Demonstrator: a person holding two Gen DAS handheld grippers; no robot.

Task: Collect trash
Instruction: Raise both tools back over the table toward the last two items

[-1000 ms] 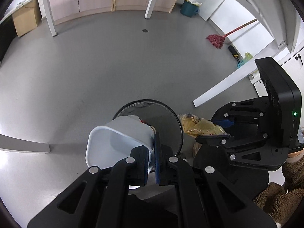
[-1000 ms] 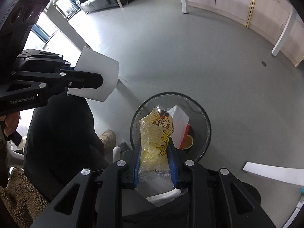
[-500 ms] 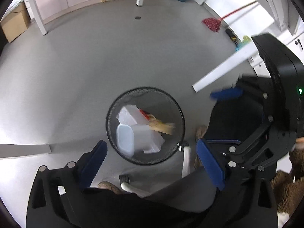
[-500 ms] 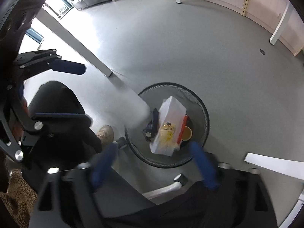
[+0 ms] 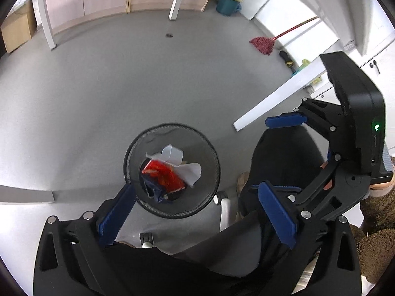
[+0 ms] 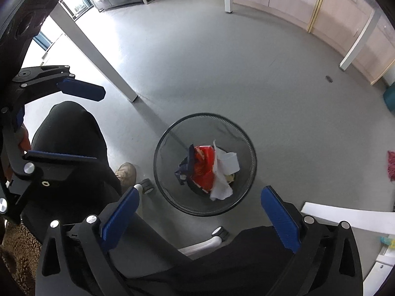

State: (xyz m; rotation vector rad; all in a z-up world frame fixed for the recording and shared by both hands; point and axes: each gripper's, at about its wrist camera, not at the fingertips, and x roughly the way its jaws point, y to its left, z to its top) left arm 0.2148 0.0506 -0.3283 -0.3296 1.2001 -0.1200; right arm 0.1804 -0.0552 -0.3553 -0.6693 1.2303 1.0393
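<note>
Wrapper [image 5: 163, 175] in bin [image 5: 212, 157]

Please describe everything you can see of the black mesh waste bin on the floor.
The waste bin is round, of black wire mesh with a solid dark rim, and stands upright on the grey floor near a chair caster. Inside lie a red wrapper, white crumpled paper and a dark blue piece. Both open grippers are above it; neither touches it.
</note>
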